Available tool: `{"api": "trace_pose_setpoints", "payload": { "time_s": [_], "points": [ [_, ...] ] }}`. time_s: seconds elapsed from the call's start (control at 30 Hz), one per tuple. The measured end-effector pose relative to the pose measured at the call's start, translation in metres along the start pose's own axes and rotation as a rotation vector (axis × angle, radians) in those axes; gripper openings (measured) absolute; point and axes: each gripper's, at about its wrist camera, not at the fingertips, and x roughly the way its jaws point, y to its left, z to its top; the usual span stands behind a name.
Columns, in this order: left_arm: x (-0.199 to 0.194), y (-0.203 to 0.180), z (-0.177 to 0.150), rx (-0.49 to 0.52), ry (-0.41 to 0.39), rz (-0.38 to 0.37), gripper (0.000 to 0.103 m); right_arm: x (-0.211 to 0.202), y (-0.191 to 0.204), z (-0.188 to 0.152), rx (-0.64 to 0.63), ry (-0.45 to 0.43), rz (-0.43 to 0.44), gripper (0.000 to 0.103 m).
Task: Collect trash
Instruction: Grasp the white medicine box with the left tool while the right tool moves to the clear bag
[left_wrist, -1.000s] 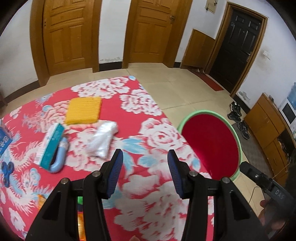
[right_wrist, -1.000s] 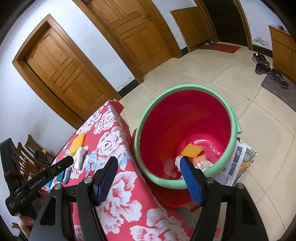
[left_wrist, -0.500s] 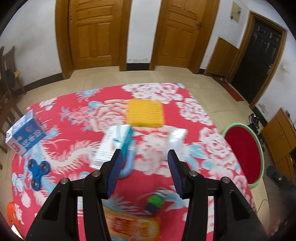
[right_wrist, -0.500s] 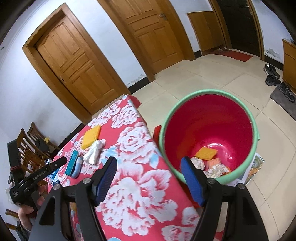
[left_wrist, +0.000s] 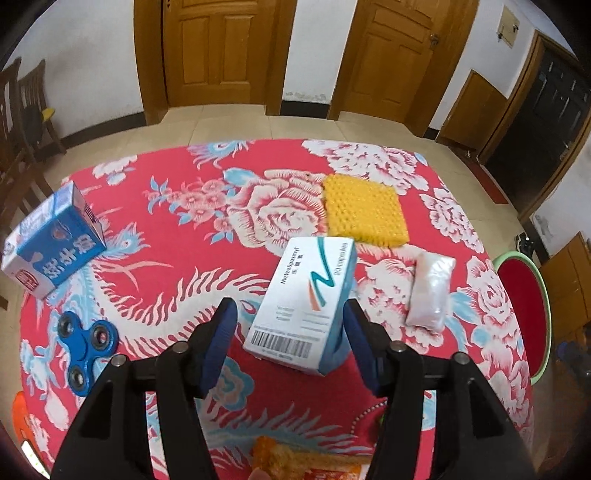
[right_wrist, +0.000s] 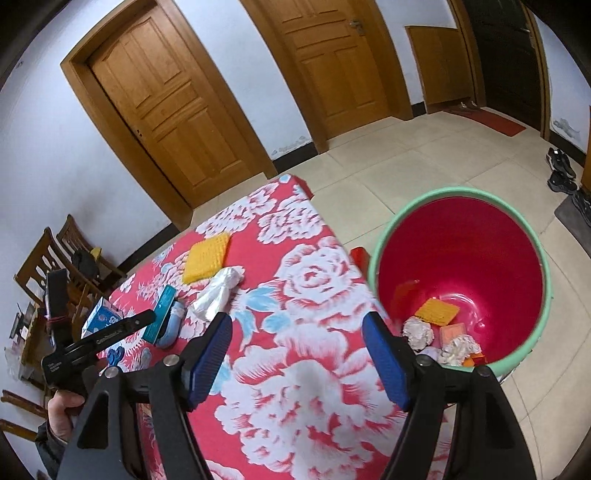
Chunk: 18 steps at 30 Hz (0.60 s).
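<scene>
In the left wrist view, the left gripper (left_wrist: 288, 328) hangs with jaws spread around a white-and-teal cardboard medicine box (left_wrist: 304, 304), centre of frame on the red floral tablecloth (left_wrist: 177, 236). It looks light, stiff and crushable; pinch its long sides. At frame right, the right gripper (right_wrist: 297, 356) is spread and empty beside the green-rimmed red plastic bucket (right_wrist: 460, 236).

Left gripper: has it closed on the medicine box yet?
No. In the left wrist view the left gripper is open, its blue pads apart on either side of the medicine box, which lies on the tablecloth.
</scene>
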Motion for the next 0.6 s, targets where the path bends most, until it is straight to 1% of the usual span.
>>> {"api": "trace_pose_setpoints", "payload": {
  "time_s": [0.17, 0.33, 0.37, 0.47, 0.6],
  "points": [
    [0.009, 0.011, -0.003, -0.048, 0.01, -0.016, 0.06, 0.019, 0.02, 0.001, -0.033, 0.041, 0.007, 0.075],
    [0.018, 0.023, -0.006, -0.093, 0.025, -0.024, 0.059, 0.039, 0.041, 0.004, -0.065, 0.063, 0.026, 0.075],
    [0.017, 0.024, -0.006, -0.093, 0.009, -0.028, 0.059, 0.043, 0.045, 0.005, -0.072, 0.068, 0.027, 0.075],
    [0.018, 0.026, -0.008, -0.094, 0.001, -0.023, 0.059, 0.056, 0.057, 0.007, -0.089, 0.083, 0.028, 0.075],
    [0.018, 0.023, -0.01, -0.064, -0.014, 0.007, 0.059, 0.073, 0.07, 0.009, -0.103, 0.103, 0.033, 0.075]
  ]
}}
